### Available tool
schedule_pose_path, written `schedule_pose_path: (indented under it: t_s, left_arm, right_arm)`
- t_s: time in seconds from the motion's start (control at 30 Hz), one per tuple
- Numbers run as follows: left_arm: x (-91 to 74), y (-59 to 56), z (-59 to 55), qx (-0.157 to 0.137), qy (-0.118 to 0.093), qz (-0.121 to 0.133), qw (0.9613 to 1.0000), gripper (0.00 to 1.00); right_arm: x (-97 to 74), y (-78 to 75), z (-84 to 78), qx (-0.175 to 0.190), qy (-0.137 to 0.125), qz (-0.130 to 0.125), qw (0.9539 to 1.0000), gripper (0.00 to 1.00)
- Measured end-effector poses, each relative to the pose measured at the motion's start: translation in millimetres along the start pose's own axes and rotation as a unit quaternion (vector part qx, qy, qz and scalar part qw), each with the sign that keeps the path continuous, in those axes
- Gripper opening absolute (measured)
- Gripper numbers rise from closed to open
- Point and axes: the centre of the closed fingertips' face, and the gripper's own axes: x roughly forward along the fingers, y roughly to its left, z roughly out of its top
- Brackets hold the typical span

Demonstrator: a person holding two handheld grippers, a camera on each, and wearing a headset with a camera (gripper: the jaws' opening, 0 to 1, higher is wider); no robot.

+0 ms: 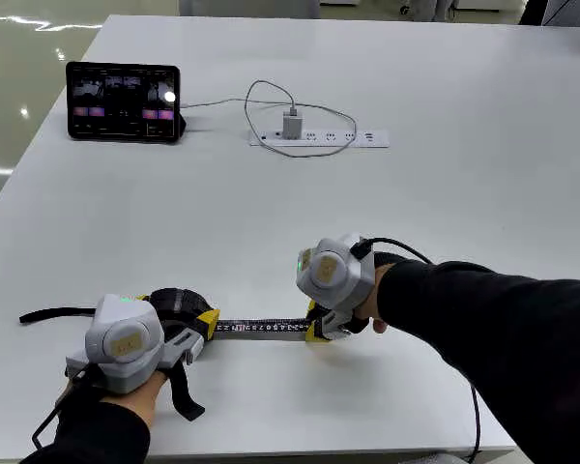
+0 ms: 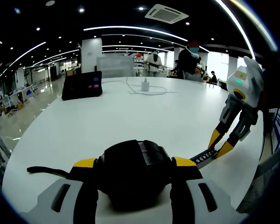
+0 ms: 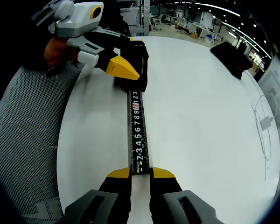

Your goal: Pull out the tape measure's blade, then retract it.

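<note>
Left tongs are clamped around the black tape measure. Its body fills the gap between the yellow tips and rests on the white worktop. Right tongs are pinched on the free end of the blade, with the yellow tips meeting on it from both sides. Between the two pairs of tongs the blade lies drawn out in a straight line, printed numbers facing up, low along the worktop. Whether it touches the surface I cannot tell. A black strap lies flat on the worktop, leading from the tape measure on the side away from the right tongs. Well beyond both tongs, toward the far edge of the worktop, a tablet stands with its screen lit. Near it lies a white power strip with a charger plugged in.
</note>
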Motion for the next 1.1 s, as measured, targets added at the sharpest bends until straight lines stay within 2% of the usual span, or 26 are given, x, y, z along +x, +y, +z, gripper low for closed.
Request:
schedule_pose_path:
  t_s: [0.27,0.53,1.1]
  left_arm:
    - [0.3,0.3,0.0,-0.001,0.0,-0.001,1.0,0.57]
    - [0.3,0.5,-0.3,-0.002,0.0,-0.001,1.0,0.57]
    - [-0.1,0.5,0.3,-0.003,-0.001,-0.004,1.0,0.56]
  right_arm:
    - [3.1,0.9,5.9,-0.006,-0.012,0.004,0.9999,0.1]
    - [4.3,1.1,10.1,-0.011,-0.013,0.006,0.9998,0.1]
    - [8.2,0.8,20.0,-0.003,-0.025,0.006,0.9997,0.1]
